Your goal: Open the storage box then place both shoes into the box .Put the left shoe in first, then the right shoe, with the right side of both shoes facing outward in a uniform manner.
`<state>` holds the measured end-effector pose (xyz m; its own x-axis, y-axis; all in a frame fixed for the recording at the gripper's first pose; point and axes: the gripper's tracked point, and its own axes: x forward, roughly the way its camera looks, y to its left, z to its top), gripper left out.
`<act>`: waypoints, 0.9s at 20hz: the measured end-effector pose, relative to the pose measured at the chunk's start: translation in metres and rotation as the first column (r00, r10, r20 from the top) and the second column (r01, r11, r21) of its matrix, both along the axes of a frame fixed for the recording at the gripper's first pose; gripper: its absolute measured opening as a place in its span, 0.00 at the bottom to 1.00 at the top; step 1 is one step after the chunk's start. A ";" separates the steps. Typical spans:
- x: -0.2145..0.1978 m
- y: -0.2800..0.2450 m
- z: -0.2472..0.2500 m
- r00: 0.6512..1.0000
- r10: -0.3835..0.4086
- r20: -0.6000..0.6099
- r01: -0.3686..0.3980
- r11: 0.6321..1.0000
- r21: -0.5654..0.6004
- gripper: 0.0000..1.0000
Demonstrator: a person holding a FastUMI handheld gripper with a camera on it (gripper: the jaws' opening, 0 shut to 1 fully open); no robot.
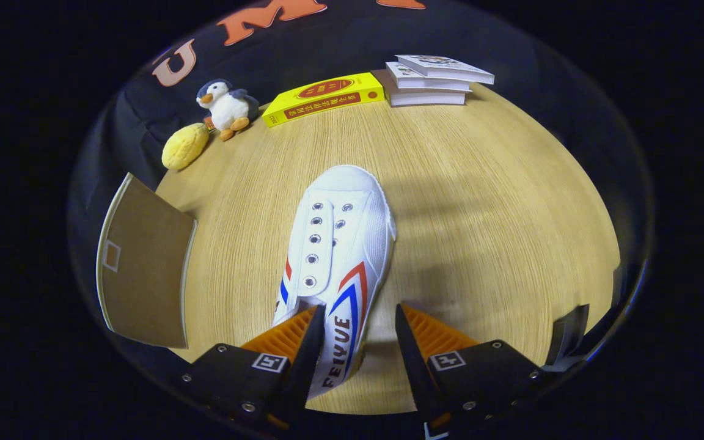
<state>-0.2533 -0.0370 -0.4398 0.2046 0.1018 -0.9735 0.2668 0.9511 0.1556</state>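
Partly hidden shoe [337, 256], tongs [359, 342] apart

The table [462, 201] is pale wood with a fine straight grain, matt with a soft sheen. The shoe [340, 244] on it looks like woven white canvas — matt, with small shiny metal eyelets and a smooth rubbery toe cap. At ten o'clock from the shoe lie a fluffy plush penguin [227, 107] and a yellow lump [184, 145] with a dimpled, soft-looking skin. At twelve o'clock is a glossy yellow book [321, 96]; beside it, a stack of books [431, 82] with paper edges. At nine o'clock a brown flap [144, 263] looks like matt cardboard. The gripper [358, 342] stands parted — its fingers' inner faces ribbed plastic, one against the shoe's heel side.
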 end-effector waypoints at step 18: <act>0.040 0.016 0.056 0.980 -0.187 0.069 0.182 0.980 0.077 0.05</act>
<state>-0.2136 -0.0207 -0.3842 0.2990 0.1229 -0.9463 0.4217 0.8725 0.2466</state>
